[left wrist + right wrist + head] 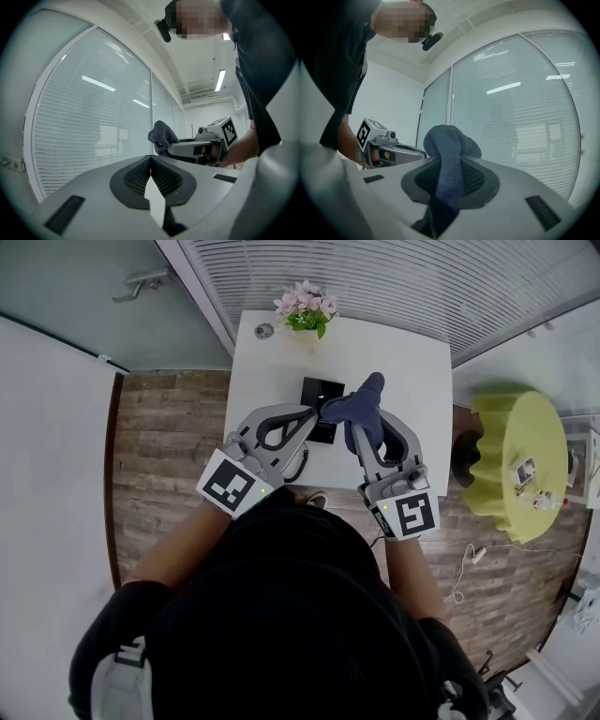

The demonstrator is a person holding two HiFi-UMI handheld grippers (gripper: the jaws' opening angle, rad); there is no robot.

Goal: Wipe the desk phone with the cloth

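Left tongs (pixel 312 411) are shut on nothing, tips over the desk phone's (pixel 323 395) left edge. Right tongs (pixel 367 427) pinch the blue cloth (pixel 361 407) by its right edge. White tabletop (pixel 417 367) stretches wide on the right.

The cloth (pixel 449 159) is nubby fabric, the desk phone (pixel 319 390) dark plastic, the table (pixel 412 362) smooth matt white.
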